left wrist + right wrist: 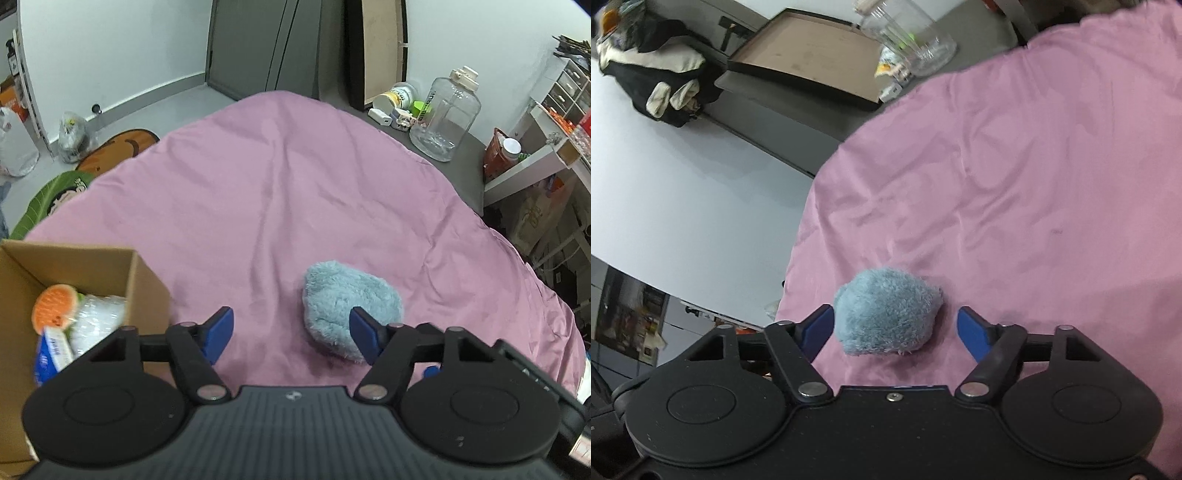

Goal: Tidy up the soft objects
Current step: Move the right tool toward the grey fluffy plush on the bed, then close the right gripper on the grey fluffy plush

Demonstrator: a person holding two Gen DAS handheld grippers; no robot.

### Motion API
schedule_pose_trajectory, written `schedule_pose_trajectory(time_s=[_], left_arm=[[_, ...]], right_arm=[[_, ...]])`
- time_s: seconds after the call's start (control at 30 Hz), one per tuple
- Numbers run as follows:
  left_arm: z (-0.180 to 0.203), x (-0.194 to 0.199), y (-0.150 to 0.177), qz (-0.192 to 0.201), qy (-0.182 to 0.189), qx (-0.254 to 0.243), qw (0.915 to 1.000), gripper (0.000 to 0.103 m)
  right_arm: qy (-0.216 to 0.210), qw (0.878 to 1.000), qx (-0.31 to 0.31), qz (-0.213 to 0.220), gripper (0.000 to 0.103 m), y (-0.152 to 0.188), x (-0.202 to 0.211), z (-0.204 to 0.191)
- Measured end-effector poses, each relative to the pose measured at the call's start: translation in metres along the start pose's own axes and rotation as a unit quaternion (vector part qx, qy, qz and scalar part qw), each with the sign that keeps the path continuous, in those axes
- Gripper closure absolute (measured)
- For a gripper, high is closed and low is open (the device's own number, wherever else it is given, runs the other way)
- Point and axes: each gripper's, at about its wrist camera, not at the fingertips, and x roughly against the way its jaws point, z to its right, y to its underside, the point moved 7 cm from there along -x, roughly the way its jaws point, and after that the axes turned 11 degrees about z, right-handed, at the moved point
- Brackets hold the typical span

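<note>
both claws spread: left claw (pixel 291 334), right claw (pixel 895 330); blue plush (pixel 886 314) partly hidden behind finger.

1. The big clear water jug (pixel 445 114), far right, has dark letters down its side, too small to read.
2. The blue pack (pixel 50 350) in the cardboard box (pixel 22 258), near left, has blurry white letters.

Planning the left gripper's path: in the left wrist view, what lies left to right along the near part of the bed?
Cardboard box → left gripper, open over bare pink sheet → blue plush toy.
</note>
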Motion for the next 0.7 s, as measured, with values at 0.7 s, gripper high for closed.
schedule_pose_trajectory(time_s=[0.7], left_arm=[[0.015,-0.058,0.003,0.004,0.023,0.047,0.9986,0.058]], right_arm=[[-0.042,0.996,-0.074,-0.009,0.055,-0.003,-0.03,0.019]])
